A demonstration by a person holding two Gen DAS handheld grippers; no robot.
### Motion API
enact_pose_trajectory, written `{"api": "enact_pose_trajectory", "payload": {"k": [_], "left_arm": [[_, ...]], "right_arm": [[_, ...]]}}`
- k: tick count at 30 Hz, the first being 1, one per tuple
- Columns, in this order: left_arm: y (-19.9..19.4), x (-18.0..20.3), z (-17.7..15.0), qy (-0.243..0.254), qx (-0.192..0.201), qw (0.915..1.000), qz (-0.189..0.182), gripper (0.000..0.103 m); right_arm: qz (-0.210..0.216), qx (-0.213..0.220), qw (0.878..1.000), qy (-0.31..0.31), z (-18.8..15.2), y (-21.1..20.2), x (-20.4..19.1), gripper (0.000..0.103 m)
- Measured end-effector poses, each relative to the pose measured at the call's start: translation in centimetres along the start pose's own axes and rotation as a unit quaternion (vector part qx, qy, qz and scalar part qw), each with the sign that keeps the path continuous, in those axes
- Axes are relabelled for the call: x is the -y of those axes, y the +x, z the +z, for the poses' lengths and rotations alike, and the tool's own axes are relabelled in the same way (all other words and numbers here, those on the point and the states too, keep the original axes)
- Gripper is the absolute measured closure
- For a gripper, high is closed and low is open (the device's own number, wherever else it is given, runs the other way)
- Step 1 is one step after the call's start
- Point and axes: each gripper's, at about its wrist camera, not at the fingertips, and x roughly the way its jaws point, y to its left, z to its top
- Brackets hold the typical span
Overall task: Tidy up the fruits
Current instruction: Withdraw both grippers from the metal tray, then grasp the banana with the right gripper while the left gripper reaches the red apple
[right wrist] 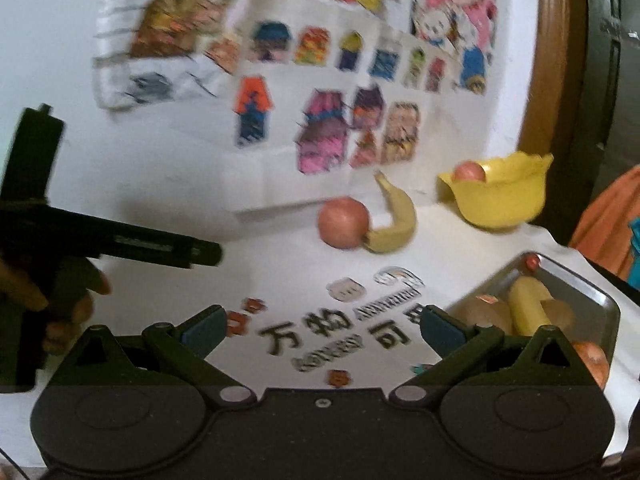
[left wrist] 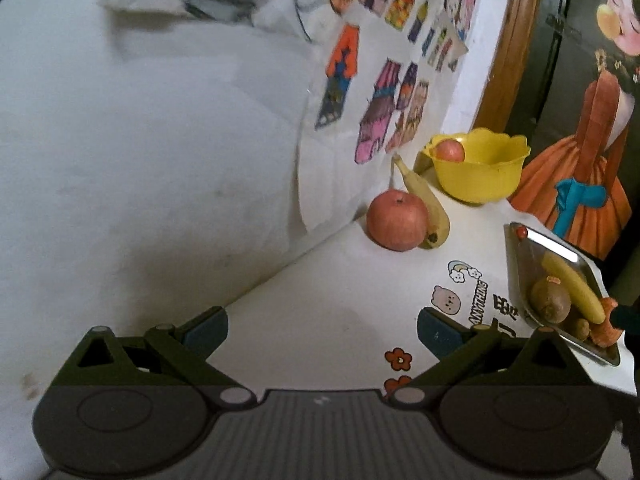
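Left wrist view
Left gripper [left wrist: 322, 330]: hovering over the white table [left wrist: 328, 280] with its jaws spread wide, nothing lying between them
Room ahead: bare tabletop is stretching from the fingertips up to the fruit, only flat stickers [left wrist: 460, 296] lying on it
Wall edge: the white wall [left wrist: 140, 140] is running close along the gripper's left, meeting the table just beyond the left fingertip
Apple [left wrist: 397, 220]: sitting ahead and slightly right, touching a banana [left wrist: 428, 204] leaning at its right side, both close to the wall
Yellow bowl [left wrist: 480, 176]: standing farther ahead past the banana, holding a second apple [left wrist: 450, 150] against its left rim
Metal tray [left wrist: 560, 248]: lying to the right of the right fingertip, carrying a banana and brown fruits; its near edge is passing just beside the right finger

Right wrist view (blurred)
Right gripper [right wrist: 322, 330]: hanging above the printed characters on the table, jaws standing wide and empty
Left side: the other gripper, gripped by a hand [right wrist: 60, 300], is reaching in from the left, well apart from the fruit
Ahead: the loose apple [right wrist: 343, 222] and banana [right wrist: 394, 220] are touching each other, open table lying before them
Right side: the tray [right wrist: 600, 304] corner is sitting just beside the right finger; the bowl [right wrist: 504, 200] is standing beyond it near the wall
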Motion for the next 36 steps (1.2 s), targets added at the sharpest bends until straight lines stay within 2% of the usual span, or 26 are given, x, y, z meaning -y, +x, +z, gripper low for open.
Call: {"api": "enact_pose_trajectory", "payload": {"k": [6,12,16,20,26,36], "left_arm": [[2.6,1.3,1.1,0.028,-0.008,0.9995,-0.008,0.000],[4.3,2.7,2.2,0.052,-0.004,0.9986,-0.008,0.000],[5.1,3.3,2.8,0.069,-0.003,0.9976,-0.005,0.000],[5.9,3.8,3.3,0.075,-0.003,0.9972,-0.007,0.000],[7.4,4.6,3.9,0.079,-0.005,0.9967,-0.018,0.000],[10.4,5.9,5.1,0.074,-0.006,0.9967,-0.031,0.000]], "right_arm": [[-0.019,-0.014,1.000,0.008,3.0,5.0,4.4,0.001],[-0.015,-0.032,0.997,0.074,7.4,13.0,9.4,0.002],[-0.012,-0.070,0.990,0.119,8.8,18.9,11.6,0.010],[-0.019,-0.102,0.985,0.139,8.9,23.2,12.5,0.021],[-0.023,-0.111,0.981,0.158,8.9,26.3,13.3,0.030],[-0.012,-0.116,0.983,0.140,9.6,28.5,13.1,0.048]]}}
